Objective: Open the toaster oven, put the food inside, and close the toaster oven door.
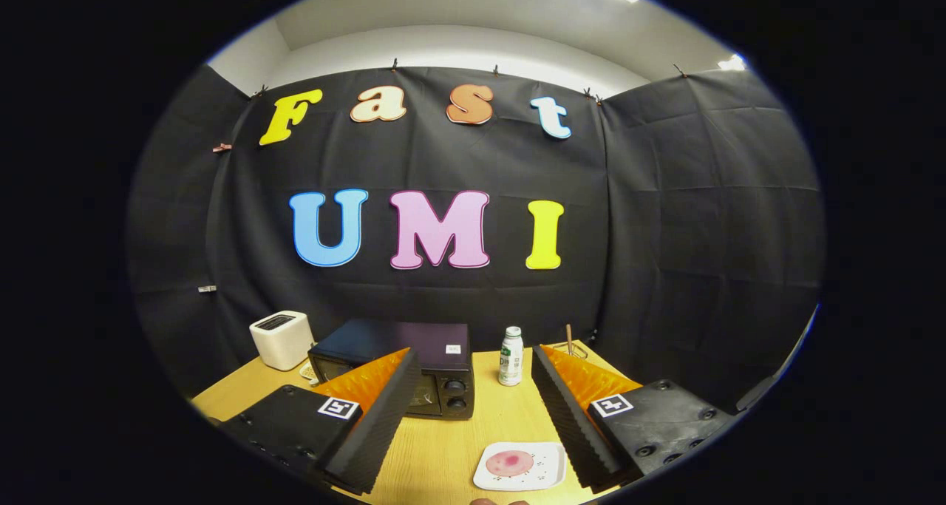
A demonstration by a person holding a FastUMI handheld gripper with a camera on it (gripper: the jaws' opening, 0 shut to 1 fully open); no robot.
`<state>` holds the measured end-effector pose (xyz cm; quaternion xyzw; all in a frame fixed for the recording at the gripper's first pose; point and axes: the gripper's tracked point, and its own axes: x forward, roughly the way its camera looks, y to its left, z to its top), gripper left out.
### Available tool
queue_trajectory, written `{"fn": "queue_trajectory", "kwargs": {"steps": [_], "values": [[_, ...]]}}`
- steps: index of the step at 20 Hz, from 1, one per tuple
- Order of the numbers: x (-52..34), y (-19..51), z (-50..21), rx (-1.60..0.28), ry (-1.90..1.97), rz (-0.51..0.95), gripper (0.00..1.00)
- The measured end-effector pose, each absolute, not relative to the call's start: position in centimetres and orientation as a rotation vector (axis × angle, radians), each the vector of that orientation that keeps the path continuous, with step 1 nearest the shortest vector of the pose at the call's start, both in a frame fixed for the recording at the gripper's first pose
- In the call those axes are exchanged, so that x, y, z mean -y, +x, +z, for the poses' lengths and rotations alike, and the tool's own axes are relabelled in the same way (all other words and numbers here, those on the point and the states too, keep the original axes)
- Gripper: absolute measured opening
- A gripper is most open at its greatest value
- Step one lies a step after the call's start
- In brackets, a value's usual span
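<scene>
In the gripper view, the gripper (473, 409) hangs above the wooden worktop (443, 446) with its fingers spread wide, holding nothing. The black toaster oven (436, 368), door closed, stands beyond the left finger, partly behind it. A white plate (550, 468) with a pink slice of food (510, 462) lies between the fingers, touching neither. Farther back stand a white toaster (281, 339) and a small bottle (511, 356).

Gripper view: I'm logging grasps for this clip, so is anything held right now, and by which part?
Nothing is held. The gripper is open, its jaws spread wide above the table, with the plate lying between them, untouched.
</scene>
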<state>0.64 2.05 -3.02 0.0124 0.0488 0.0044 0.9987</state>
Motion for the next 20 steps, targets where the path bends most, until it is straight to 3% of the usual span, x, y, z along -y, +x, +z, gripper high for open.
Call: {"fn": "queue_trajectory", "kwargs": {"steps": [10,20], "values": [[-7.6,5.8,-3.6,-0.133,0.054,0.064,0.98],[-16.6,13.5,-11.5,-0.257,0.038,0.096,0.98]]}}
